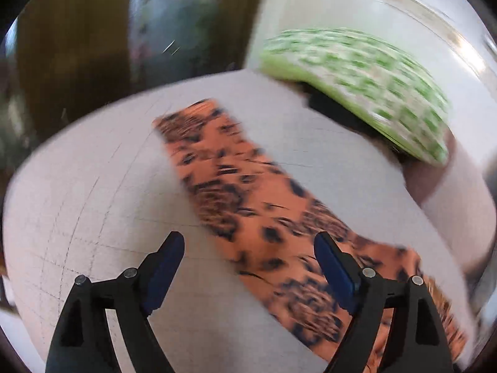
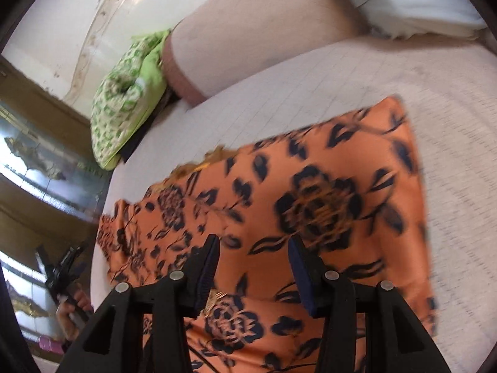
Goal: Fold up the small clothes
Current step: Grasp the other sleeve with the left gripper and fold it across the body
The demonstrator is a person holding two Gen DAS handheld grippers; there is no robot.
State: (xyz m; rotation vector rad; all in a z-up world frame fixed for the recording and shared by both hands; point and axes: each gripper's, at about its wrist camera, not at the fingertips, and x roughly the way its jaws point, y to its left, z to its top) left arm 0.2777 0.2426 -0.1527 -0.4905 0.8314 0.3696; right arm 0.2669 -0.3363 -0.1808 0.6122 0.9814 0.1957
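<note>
We are watching the long orange cloth with dark floral print lying flat on the pale gridded bedsheet, running diagonally beneath both tools, the left gripper spread wide and empty, the right gripper half-spread directly above it, nearer, pinching nothing.

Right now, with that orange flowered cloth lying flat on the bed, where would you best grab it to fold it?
Probably at a free corner or edge of the orange flowered cloth, such as the far corner in the right wrist view. It lies flat on the bedsheet, so come down from above at a slant, one finger sliding under the hem, and pinch. The middle offers no fold to grip.
</note>
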